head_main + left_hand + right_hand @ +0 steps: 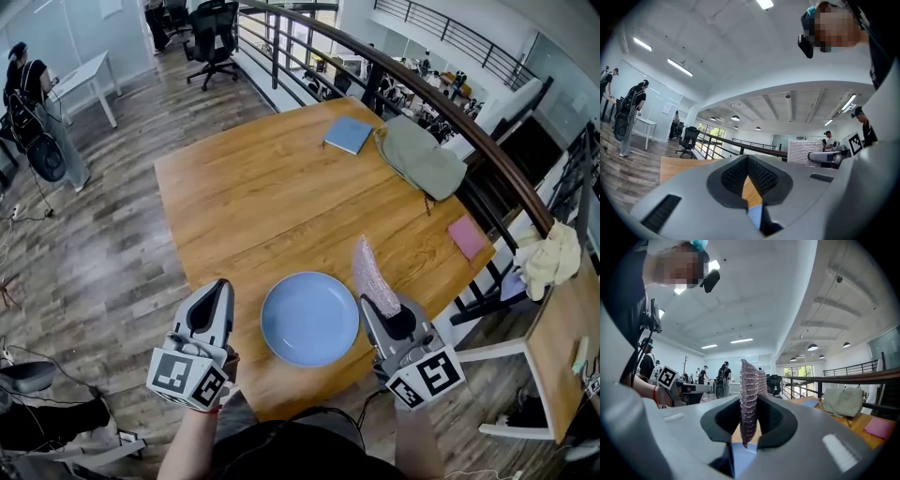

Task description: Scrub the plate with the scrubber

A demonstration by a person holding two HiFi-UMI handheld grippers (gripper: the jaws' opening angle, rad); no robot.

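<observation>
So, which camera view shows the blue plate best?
The head view: the whole blue plate lies on the wooden table. Each gripper view shows only a blue sliver low in the frame.

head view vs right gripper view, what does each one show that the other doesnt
Only the head view: the full round outline of the blue plate on the wooden table, the plank floor, and a pale cloth at the far right.
Only the right gripper view: the ceiling lights and the people standing across the room.
Both: the right claw shut on the scrubber, which sticks up past its tips, plus the grey bag and the flat pink item on the table.
</observation>
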